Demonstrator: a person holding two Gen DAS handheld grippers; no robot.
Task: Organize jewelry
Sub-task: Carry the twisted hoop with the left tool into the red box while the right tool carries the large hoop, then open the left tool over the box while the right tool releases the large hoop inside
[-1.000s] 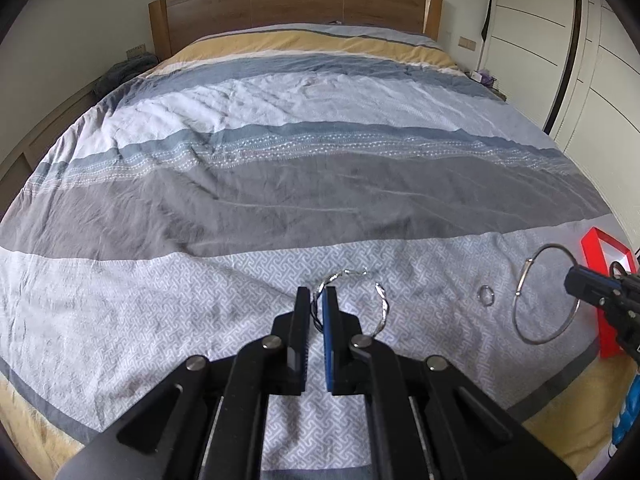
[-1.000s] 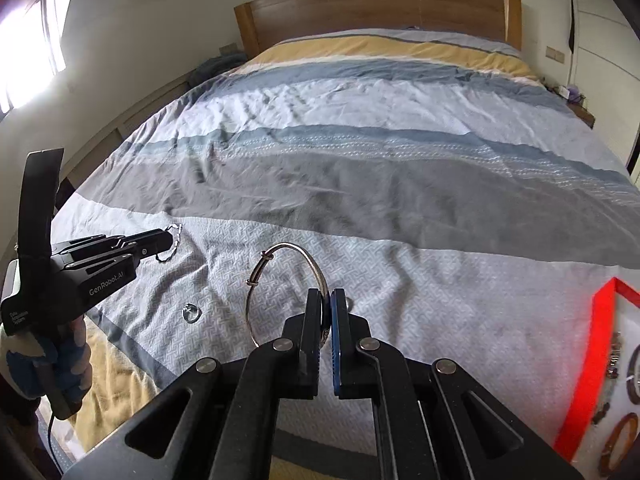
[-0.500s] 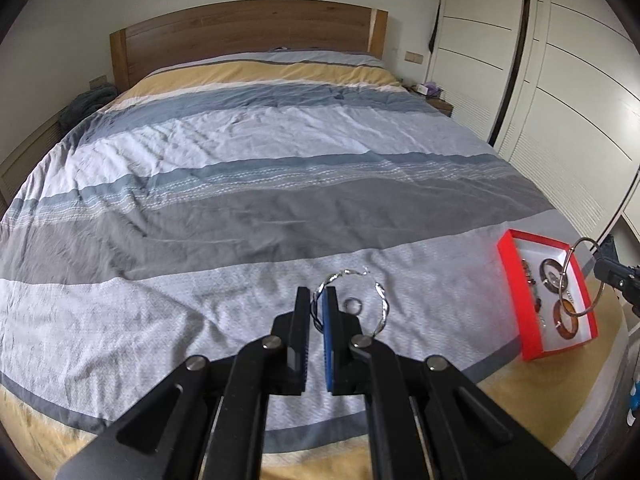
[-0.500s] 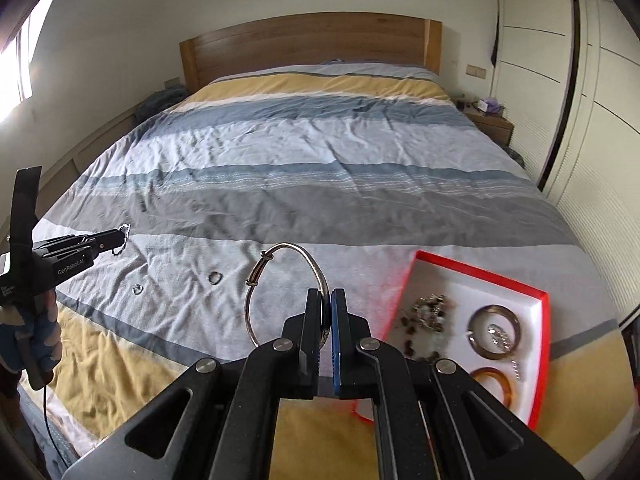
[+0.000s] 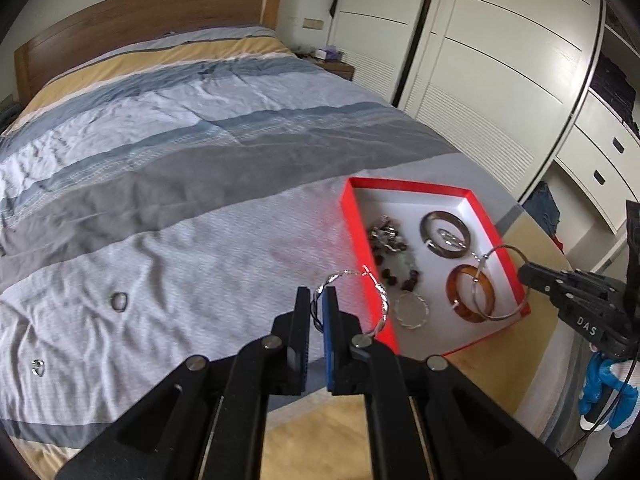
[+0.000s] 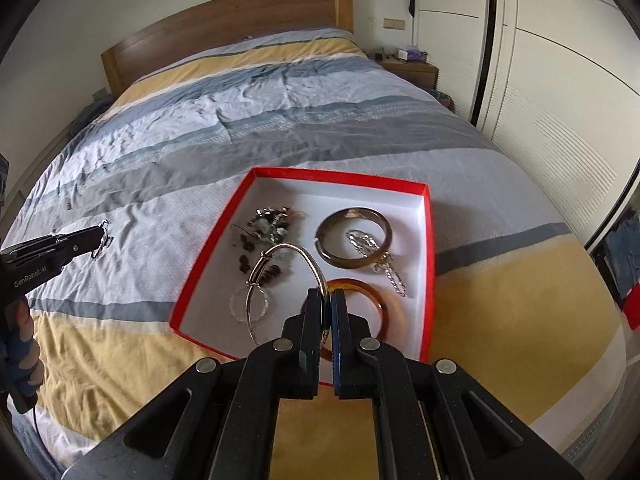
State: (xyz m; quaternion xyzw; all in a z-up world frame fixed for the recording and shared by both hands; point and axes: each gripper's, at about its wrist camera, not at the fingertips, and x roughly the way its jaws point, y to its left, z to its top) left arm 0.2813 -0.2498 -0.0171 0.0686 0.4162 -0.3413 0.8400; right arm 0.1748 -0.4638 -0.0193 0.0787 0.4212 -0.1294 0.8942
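Note:
My left gripper (image 5: 318, 300) is shut on a twisted silver bangle (image 5: 378, 286), held above the bed just left of the red jewelry box (image 5: 408, 190). My right gripper (image 6: 327, 302) is shut on a thin silver bangle (image 6: 280, 250) and holds it over the red box (image 6: 340, 174); it also shows in the left wrist view (image 5: 524, 274). The box holds a dark bangle (image 6: 354, 236), an amber bangle (image 6: 390, 304), a clear ring (image 6: 252, 304), beads and a chain. Two small rings (image 5: 119, 302) (image 5: 38, 367) lie on the bedspread.
The box sits at the foot corner of a striped bed (image 6: 280, 92) with a wooden headboard (image 6: 224, 28). White wardrobe doors (image 5: 500, 60) stand on the right. A nightstand (image 6: 408, 66) is beside the bed's head.
Both grippers have swung to the right toward the red box with their bangles. The right gripper's bangle is now over the box; the left one is at its left wall.

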